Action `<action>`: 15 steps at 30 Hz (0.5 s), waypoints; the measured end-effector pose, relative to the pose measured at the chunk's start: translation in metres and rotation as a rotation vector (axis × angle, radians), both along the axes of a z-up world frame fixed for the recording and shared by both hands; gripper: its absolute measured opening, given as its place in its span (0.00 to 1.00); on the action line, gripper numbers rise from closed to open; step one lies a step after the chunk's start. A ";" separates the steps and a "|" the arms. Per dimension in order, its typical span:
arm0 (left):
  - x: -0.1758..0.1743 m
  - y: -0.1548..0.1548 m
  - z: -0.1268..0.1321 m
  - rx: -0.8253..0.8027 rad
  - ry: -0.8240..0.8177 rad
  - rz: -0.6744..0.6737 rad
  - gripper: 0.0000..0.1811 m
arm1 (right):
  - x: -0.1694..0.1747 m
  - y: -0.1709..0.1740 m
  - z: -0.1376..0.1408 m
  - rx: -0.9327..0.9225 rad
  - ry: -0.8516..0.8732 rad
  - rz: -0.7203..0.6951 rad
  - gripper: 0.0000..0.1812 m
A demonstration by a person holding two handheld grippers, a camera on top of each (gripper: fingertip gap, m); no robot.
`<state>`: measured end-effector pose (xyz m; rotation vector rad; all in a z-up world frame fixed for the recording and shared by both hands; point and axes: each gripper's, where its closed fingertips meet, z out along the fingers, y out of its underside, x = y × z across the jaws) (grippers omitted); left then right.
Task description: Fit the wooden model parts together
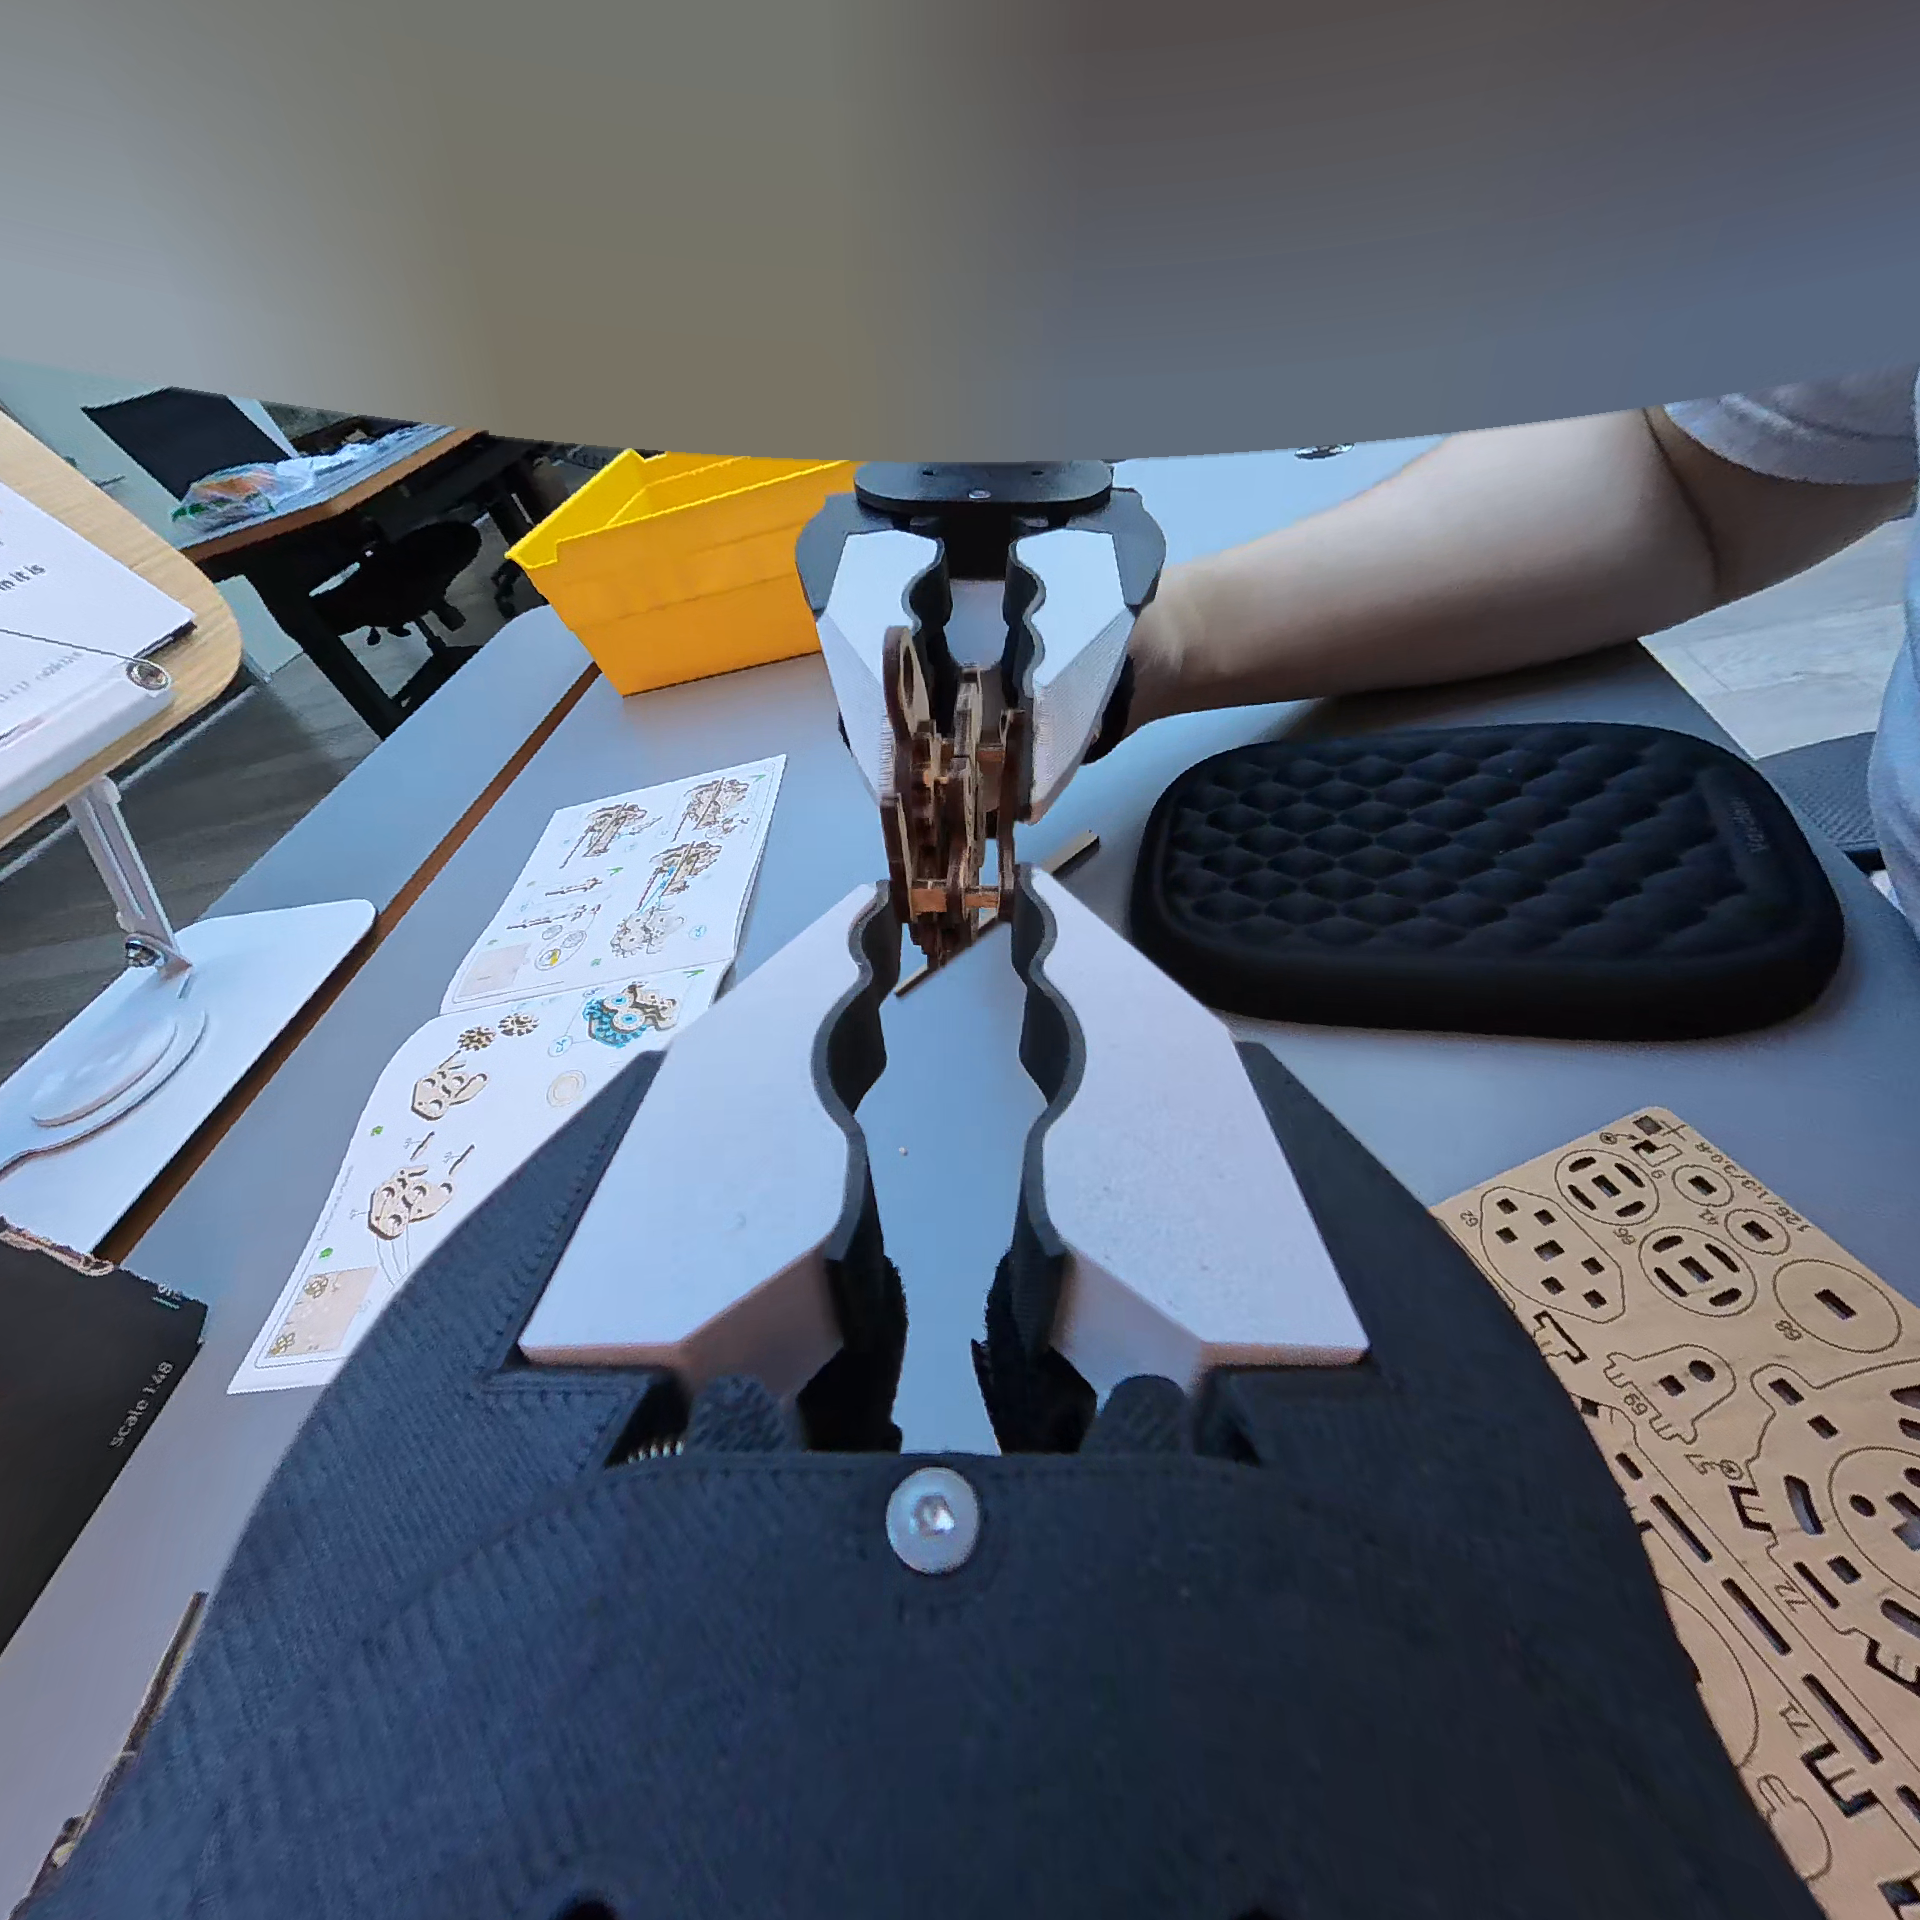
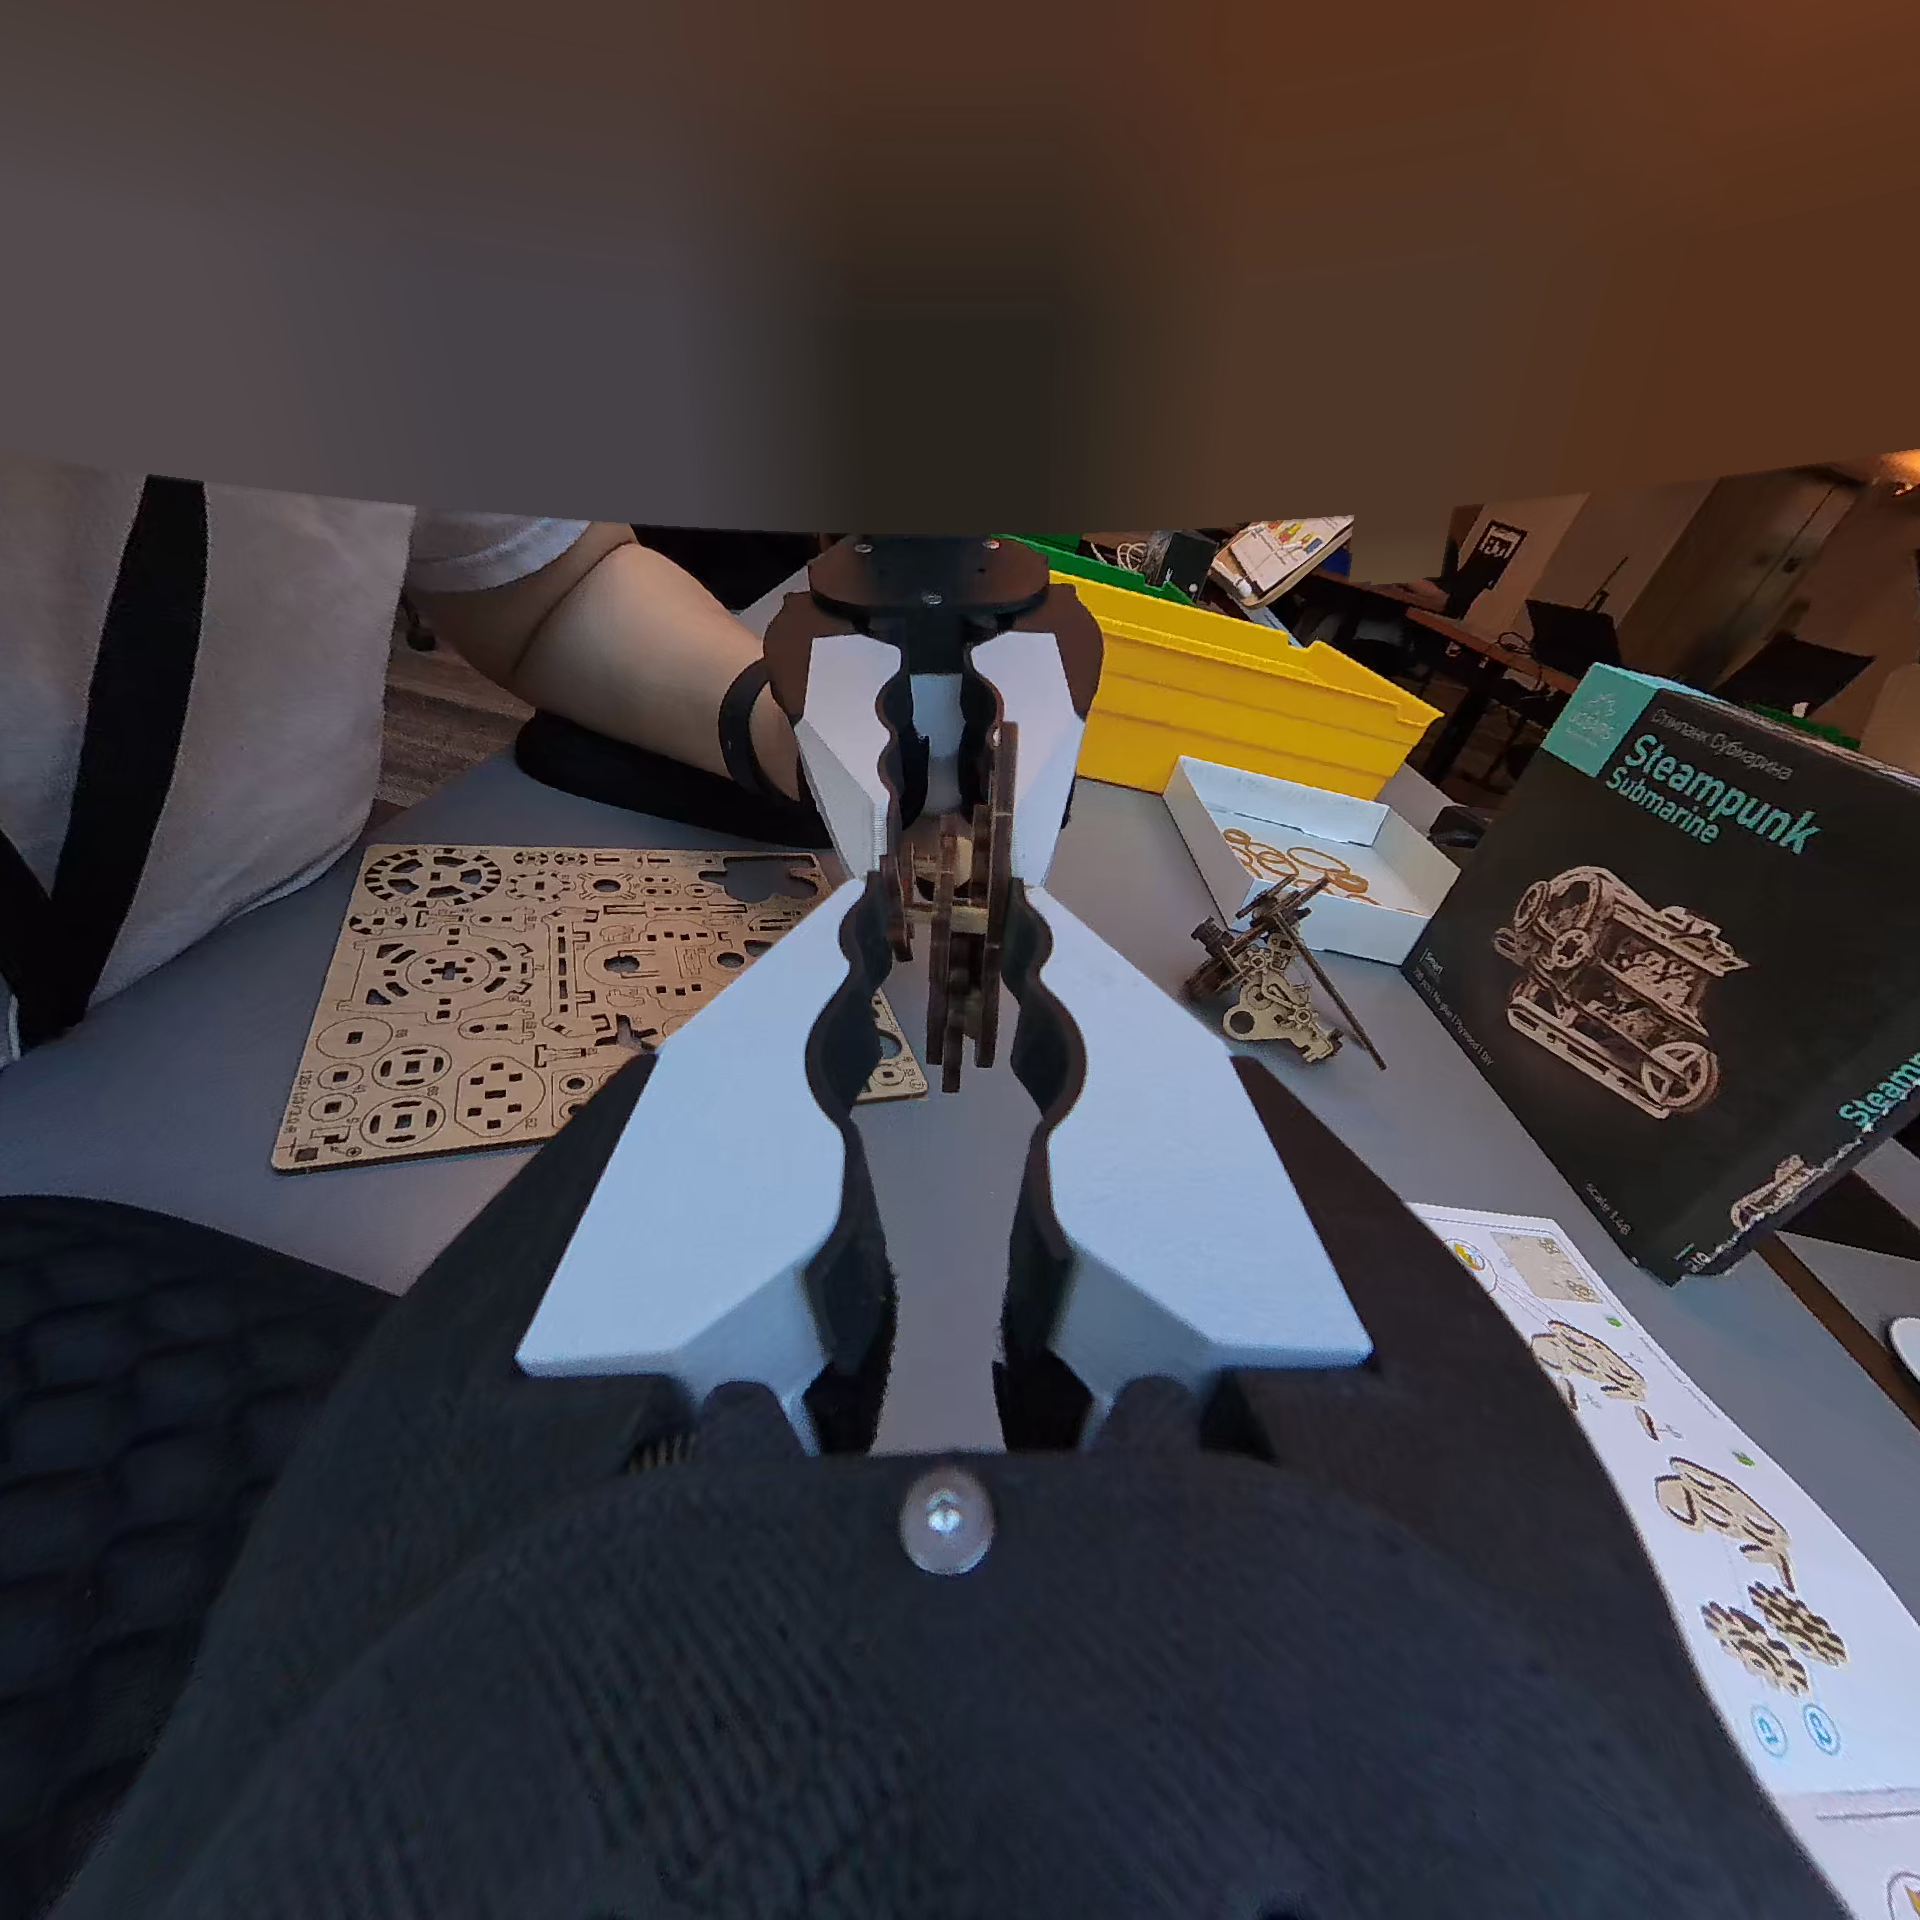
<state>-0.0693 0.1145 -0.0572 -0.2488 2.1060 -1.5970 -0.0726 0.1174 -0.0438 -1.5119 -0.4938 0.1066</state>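
Note:
A small brown wooden sub-assembly point(image 1: 940, 821) of slotted plates is held in the air over the grey table, between the two grippers, which face each other tip to tip. My left gripper point(image 1: 953, 899) is shut on its near end. My right gripper point(image 2: 945, 899) is shut on the other end of the sub-assembly point(image 2: 961, 987); in the left wrist view it is the far gripper point(image 1: 953, 795). A laser-cut wooden parts sheet point(image 2: 468, 987) lies flat on the table and also shows in the left wrist view point(image 1: 1714, 1403). A second small wooden sub-assembly point(image 2: 1268, 987) lies on the table.
An instruction leaflet point(image 1: 582, 987) lies open on the table. A yellow bin point(image 1: 686, 582) stands at the back. A black padded mat point(image 1: 1475, 873) lies beside a person's forearm point(image 1: 1455, 582). The kit box point(image 2: 1662, 987) and a white tray point(image 2: 1195, 821) stand on the right. A white stand point(image 1: 156, 997) is left. The tips of both grippers are at nearly the same place.

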 end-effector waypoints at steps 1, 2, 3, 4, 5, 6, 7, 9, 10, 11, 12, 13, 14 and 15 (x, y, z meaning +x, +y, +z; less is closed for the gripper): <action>0.000 0.000 0.000 0.003 0.001 0.000 0.11 | 0.000 0.000 0.000 -0.003 -0.005 0.000 0.11; 0.000 -0.001 0.000 -0.001 0.005 0.000 0.11 | 0.000 0.000 0.000 0.000 -0.012 -0.003 0.11; 0.001 -0.001 0.000 -0.010 0.011 0.001 0.11 | 0.001 0.000 0.000 0.000 -0.005 -0.009 0.11; 0.001 0.000 0.000 -0.017 0.019 -0.006 0.11 | 0.001 0.001 -0.002 -0.015 0.014 -0.002 0.11; 0.000 0.001 -0.002 -0.018 0.026 -0.018 0.11 | 0.000 0.002 -0.005 -0.037 0.016 0.004 0.11; 0.000 0.001 -0.004 -0.017 0.025 -0.019 0.11 | 0.001 0.002 -0.007 -0.044 0.004 -0.002 0.11; 0.000 0.001 -0.005 -0.014 0.012 -0.017 0.11 | 0.000 0.002 -0.007 -0.043 0.002 -0.005 0.11; 0.000 0.001 -0.004 -0.006 -0.012 -0.013 0.11 | 0.000 0.004 -0.009 -0.074 0.000 -0.019 0.12; 0.000 0.000 -0.005 -0.001 -0.012 -0.013 0.11 | -0.002 0.005 -0.012 -0.094 -0.012 -0.021 0.13; -0.001 -0.001 -0.006 0.004 -0.013 -0.016 0.11 | -0.004 0.006 -0.016 -0.115 -0.030 -0.022 0.13; -0.001 -0.001 -0.008 0.018 -0.015 -0.015 0.11 | -0.004 0.007 -0.017 -0.118 -0.038 -0.031 0.13; -0.001 -0.001 -0.008 0.023 -0.028 -0.014 0.11 | -0.004 0.007 -0.017 -0.124 -0.036 -0.035 0.12; -0.001 0.000 -0.008 0.030 -0.028 -0.016 0.11 | -0.004 0.007 -0.016 -0.131 -0.036 -0.038 0.12; -0.002 0.000 -0.008 0.027 -0.019 -0.018 0.11 | -0.004 0.008 -0.015 -0.128 -0.039 -0.041 0.12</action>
